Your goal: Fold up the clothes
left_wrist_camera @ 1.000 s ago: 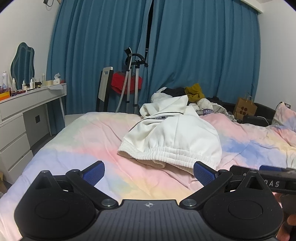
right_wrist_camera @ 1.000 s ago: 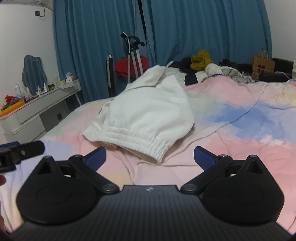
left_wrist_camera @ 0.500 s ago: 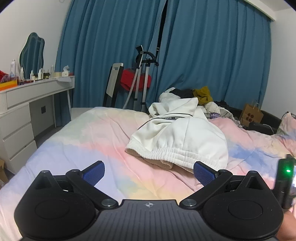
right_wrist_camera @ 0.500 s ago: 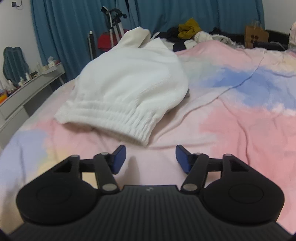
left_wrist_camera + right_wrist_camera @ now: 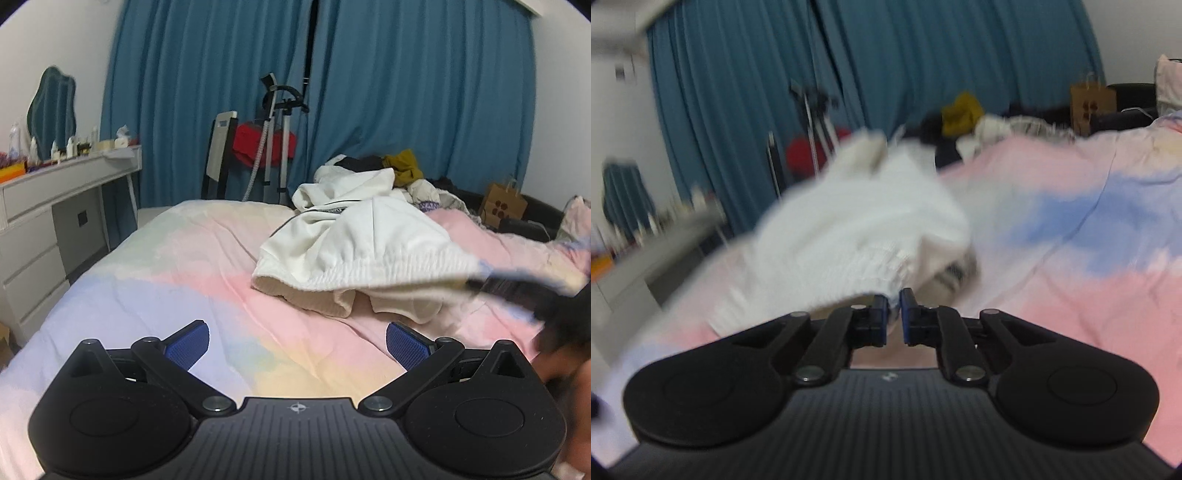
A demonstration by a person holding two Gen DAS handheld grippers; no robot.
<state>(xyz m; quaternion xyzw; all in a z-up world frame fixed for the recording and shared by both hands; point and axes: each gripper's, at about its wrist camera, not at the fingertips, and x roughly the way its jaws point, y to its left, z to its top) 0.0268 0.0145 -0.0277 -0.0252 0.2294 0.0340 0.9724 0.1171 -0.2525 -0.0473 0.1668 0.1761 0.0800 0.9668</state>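
**Right fingers pinch the white hem; left fingers wait spread**

Nearest, the left gripper [image 5: 297, 341] hangs over the bed [image 5: 155, 280] with its blue fingers [image 5: 186, 343] spread wide, holding nothing. The right gripper [image 5: 894, 314] has its fingers pressed almost together on the ribbed hem of the white sweatshirt [image 5: 369, 243], which lies crumpled mid-bed with its near edge lifted.

The garment looks soft, limp and fairly light, so it will likely sag and bunch wherever unsupported. The thick elastic hem is the firmest hold; the free left corner of it suits the other gripper.

Half a second ago the right fingers stood apart, short of the hem, which lay flat. Beyond, a clothes pile [image 5: 402, 170] sits before blue curtains [image 5: 424, 92].
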